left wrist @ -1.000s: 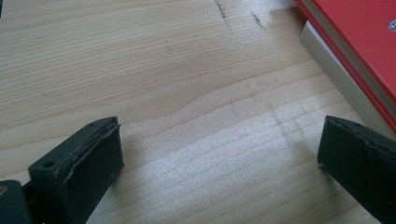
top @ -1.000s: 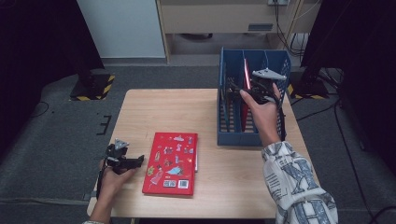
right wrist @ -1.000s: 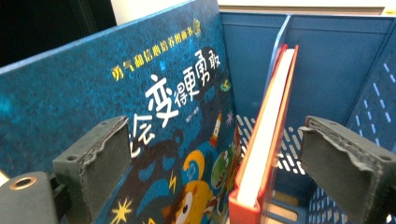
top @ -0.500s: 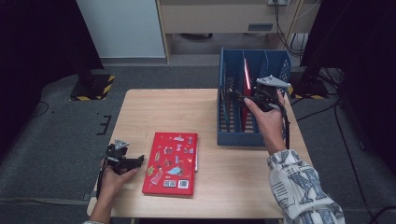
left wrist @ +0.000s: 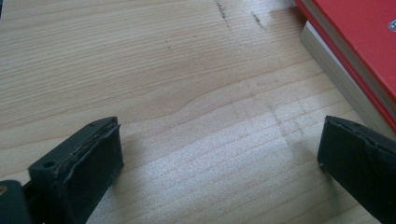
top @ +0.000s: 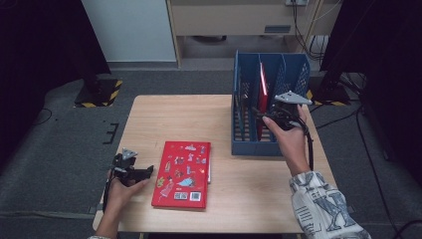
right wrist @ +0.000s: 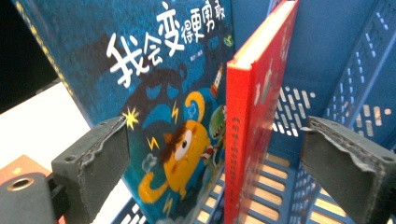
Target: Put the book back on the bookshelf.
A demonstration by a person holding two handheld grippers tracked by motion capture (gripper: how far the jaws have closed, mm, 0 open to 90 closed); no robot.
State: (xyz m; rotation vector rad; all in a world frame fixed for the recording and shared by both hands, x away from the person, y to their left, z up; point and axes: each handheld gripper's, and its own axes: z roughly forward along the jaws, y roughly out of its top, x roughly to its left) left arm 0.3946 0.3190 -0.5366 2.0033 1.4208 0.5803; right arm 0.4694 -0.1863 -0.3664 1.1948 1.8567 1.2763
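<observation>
My right claw (right wrist: 215, 177) is wide open w/ the upright red book (right wrist: 254, 116) between its jaws, in the blue rack (top: 244, 134) at the table's back-right corner.

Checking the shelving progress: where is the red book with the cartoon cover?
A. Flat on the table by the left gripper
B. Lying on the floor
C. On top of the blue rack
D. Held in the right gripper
A: the red book lies flat on the table, just right of the open left gripper.
</observation>
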